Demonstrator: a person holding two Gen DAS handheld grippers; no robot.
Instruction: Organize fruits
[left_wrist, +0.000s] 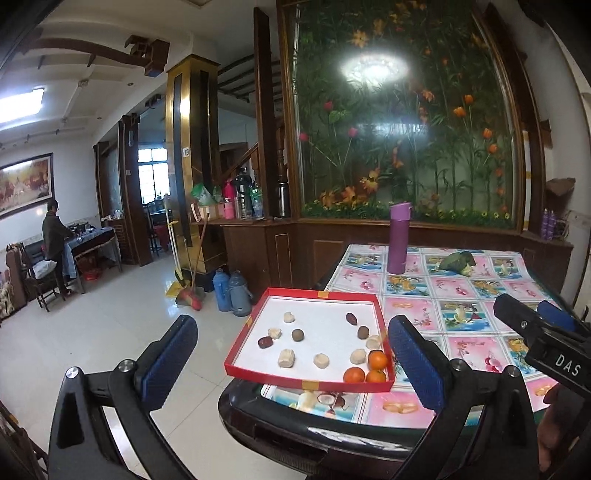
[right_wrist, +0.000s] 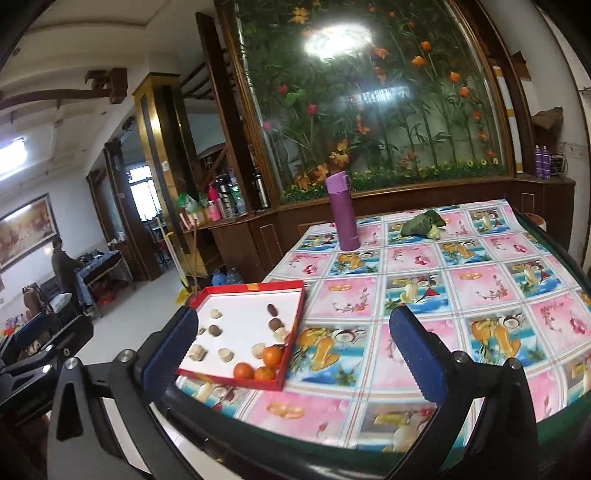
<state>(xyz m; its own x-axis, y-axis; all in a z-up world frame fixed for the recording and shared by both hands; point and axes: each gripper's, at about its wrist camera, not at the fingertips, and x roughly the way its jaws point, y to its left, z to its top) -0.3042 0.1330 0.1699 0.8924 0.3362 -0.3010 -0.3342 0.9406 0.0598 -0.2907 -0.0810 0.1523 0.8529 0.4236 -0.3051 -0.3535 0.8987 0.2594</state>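
Observation:
A red-rimmed tray (left_wrist: 347, 295) (right_wrist: 255, 287) with a white floor sits at the table's near left corner. Three oranges (left_wrist: 377, 360) (right_wrist: 272, 356) cluster in its near right corner. Several pale fruit pieces (left_wrist: 286, 358) (right_wrist: 225, 355), two brown round fruits (left_wrist: 297, 335) and two dark red dates (left_wrist: 264, 342) are spread over the tray floor. My left gripper (left_wrist: 291, 354) is open, hovering short of the tray with nothing between its fingers. My right gripper (right_wrist: 291, 350) is open too, above the table's near edge, right of the tray.
A purple flask (left_wrist: 397, 240) (right_wrist: 343, 212) stands at the table's far side, a green leaf-wrapped bundle (left_wrist: 458, 263) (right_wrist: 424, 223) to its right. The floral tablecloth (right_wrist: 443, 280) covers the table. Two blue thermos jugs (left_wrist: 232, 291) stand on the floor. A person (left_wrist: 55, 243) stands far left.

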